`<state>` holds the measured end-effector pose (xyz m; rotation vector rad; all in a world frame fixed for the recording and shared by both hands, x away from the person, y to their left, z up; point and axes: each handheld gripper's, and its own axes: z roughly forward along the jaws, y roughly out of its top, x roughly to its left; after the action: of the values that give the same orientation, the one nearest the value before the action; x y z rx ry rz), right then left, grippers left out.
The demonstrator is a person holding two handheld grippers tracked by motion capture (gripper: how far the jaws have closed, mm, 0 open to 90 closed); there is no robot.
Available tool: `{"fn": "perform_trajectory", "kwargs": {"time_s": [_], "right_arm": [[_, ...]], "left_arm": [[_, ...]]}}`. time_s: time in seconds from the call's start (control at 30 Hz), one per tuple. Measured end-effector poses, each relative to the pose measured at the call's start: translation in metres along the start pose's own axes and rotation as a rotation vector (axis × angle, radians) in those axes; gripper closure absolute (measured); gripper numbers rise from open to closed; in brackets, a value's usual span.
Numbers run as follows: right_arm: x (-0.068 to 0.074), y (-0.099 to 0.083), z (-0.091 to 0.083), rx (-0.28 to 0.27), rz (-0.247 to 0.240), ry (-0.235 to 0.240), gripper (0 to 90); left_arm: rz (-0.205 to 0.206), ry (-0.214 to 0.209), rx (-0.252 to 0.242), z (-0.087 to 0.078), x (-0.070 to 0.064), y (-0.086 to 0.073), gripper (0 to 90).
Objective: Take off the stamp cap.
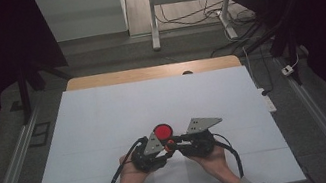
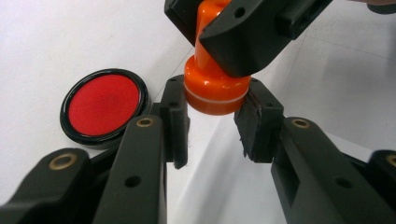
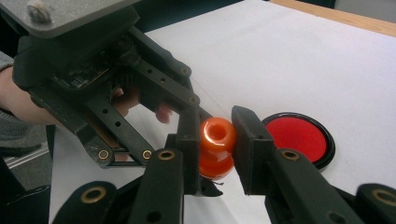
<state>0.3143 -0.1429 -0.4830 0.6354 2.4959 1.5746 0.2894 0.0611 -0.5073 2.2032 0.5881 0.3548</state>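
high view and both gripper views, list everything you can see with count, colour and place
stamp: 1, orange, held above the sheet between the two tools
ink pad: 1, red in a black rim, flat on the sheet beyond the left tool
sheet: 1, white, covers most of the table
table: 1, wooden, bare at its far edge
desk frame: 1, white, on the floor beyond the table
left tool: 1, black, jaws either side of the stamp's wide end
right tool: 1, black, shut on the stamp's narrow end
hands: 2, grey sleeves, near edge
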Motion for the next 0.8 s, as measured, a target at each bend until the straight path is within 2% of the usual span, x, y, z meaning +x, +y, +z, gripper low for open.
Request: {"fn": "perform_trajectory", "kwargs": {"time_s": [0.27, 0.3, 0.33, 0.37, 0.43, 0.5, 0.6, 0.8], "right_arm": [[0.001, -0.001, 0.000, -0.002, -0.005, -0.005, 72.5], [0.000, -0.001, 0.001, -0.002, -0.004, -0.005, 72.5], [0.001, -0.001, 0.000, -0.012, -0.009, -0.014, 72.6], [0.000, 0.000, -0.005, -0.051, -0.012, -0.056, 72.6], [-0.009, 0.007, -0.021, -0.088, 0.009, -0.068, 72.7], [-0.016, 0.008, -0.032, -0.106, 0.020, -0.087, 72.7], [-0.020, 0.006, -0.034, -0.099, 0.029, -0.087, 72.6], [-0.019, 0.006, -0.029, -0.089, 0.031, -0.068, 72.6]], "left_arm": [[0.000, -0.009, 0.001, 0.000, 0.001, -0.001, 65.3], [-0.008, -0.008, 0.017, 0.001, 0.002, -0.001, 65.3], [0.009, 0.023, 0.073, 0.005, 0.003, -0.004, 65.3], [0.007, 0.034, 0.094, 0.008, 0.006, -0.010, 65.3], [-0.091, -0.033, 0.034, 0.006, 0.015, -0.017, 65.3], [-0.068, -0.007, 0.012, 0.001, 0.014, -0.011, 65.3], [-0.045, 0.004, 0.014, -0.001, 0.012, -0.009, 65.3], [-0.059, 0.014, -0.006, -0.004, 0.016, -0.011, 65.2]]}}
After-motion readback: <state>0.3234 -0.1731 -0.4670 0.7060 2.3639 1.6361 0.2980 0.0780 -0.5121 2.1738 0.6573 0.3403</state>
